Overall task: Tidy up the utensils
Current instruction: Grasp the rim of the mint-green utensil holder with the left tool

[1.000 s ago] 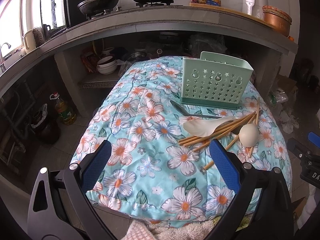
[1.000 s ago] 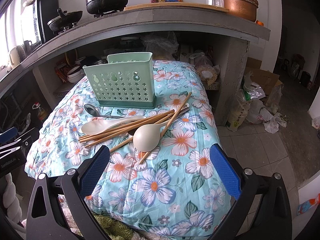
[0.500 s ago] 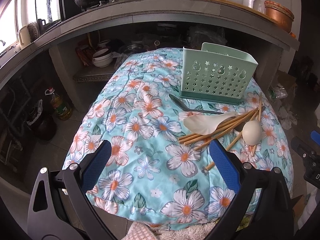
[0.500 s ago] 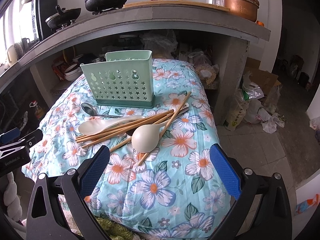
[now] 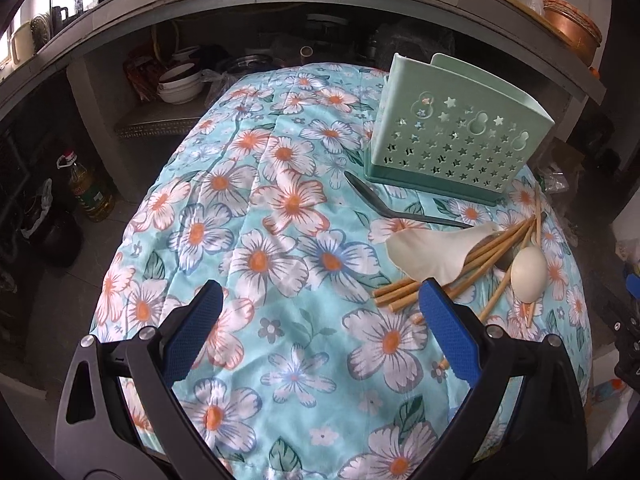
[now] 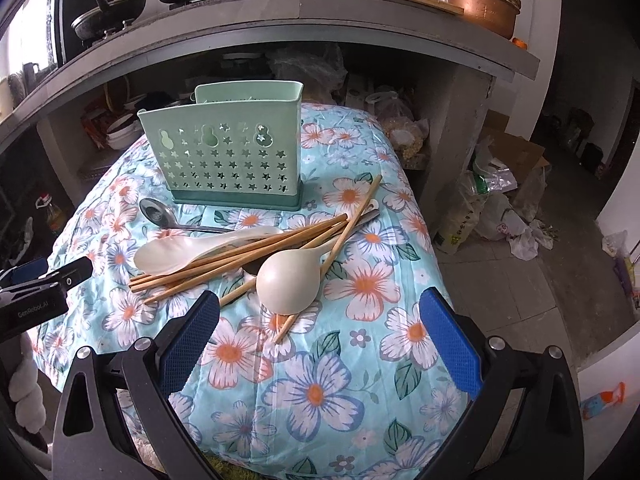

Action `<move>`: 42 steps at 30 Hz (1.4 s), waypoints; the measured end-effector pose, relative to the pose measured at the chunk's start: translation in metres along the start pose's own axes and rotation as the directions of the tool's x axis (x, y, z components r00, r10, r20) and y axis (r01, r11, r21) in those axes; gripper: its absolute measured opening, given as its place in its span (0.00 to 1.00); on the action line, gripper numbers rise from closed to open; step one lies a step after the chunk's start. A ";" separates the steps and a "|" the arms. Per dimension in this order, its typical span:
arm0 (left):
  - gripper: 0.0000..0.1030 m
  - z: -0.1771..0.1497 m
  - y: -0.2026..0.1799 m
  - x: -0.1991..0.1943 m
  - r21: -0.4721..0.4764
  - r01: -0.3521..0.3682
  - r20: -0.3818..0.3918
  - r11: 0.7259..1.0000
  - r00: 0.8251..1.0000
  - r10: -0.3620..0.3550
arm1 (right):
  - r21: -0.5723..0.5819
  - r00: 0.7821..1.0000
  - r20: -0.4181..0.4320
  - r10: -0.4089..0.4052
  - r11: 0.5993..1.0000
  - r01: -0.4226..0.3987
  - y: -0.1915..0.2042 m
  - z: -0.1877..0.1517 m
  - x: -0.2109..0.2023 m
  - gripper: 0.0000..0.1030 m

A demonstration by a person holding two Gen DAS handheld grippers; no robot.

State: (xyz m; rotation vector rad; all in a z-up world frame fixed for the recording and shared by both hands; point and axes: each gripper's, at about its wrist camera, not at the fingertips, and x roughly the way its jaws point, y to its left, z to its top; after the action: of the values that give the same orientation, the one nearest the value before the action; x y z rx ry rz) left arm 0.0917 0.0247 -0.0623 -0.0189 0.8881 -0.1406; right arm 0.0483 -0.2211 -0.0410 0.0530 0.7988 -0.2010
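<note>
A pale green perforated utensil holder (image 5: 460,136) (image 6: 236,156) stands upright on the floral cloth (image 5: 280,240) (image 6: 360,360). In front of it lie a metal spoon (image 5: 384,204) (image 6: 160,212), a white rice paddle (image 5: 432,252) (image 6: 188,252), a cream ladle (image 5: 528,272) (image 6: 290,280) and several wooden chopsticks (image 5: 452,272) (image 6: 240,256) in a crossed pile. My left gripper (image 5: 318,320) is open and empty, left of the pile. My right gripper (image 6: 318,320) is open and empty, just short of the ladle.
A concrete counter (image 6: 320,20) with pots and bottles overhangs the table's far side. Bowls (image 5: 180,84) sit on a shelf beneath it. An oil bottle (image 5: 86,188) stands on the floor left. Bags (image 6: 500,200) lie on the floor right.
Both grippers have moved forward and lower toward the table; the utensil pile and holder appear closer. Nothing on the cloth has moved. Both grippers stay open.
</note>
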 end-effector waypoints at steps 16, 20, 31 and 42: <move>0.81 0.064 0.030 0.062 -0.002 0.271 0.022 0.962 0.962 -0.271 | -0.046 0.998 -0.038 0.055 0.997 -0.057 0.046 -0.004 0.033 0.95; 0.57 0.077 0.037 0.094 -0.127 0.386 -0.087 0.914 0.913 -0.398 | -0.033 0.997 -0.059 0.057 0.998 -0.060 0.049 -0.003 0.043 0.95; 0.33 0.089 0.025 0.157 -0.283 0.474 -0.223 0.834 0.813 -0.538 | 0.010 0.994 -0.097 0.046 0.999 -0.046 0.048 0.001 0.060 0.95; 0.05 0.089 0.034 0.162 -0.282 0.443 -0.203 0.851 0.839 -0.504 | -0.018 0.993 -0.093 0.073 0.997 -0.075 0.057 0.002 0.059 0.95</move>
State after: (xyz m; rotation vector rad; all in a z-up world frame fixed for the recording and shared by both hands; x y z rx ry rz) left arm 0.2648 0.0333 -0.1335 -0.4479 1.1588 -0.5218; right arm 0.1012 -0.1752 -0.0836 0.0715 0.8897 -0.1207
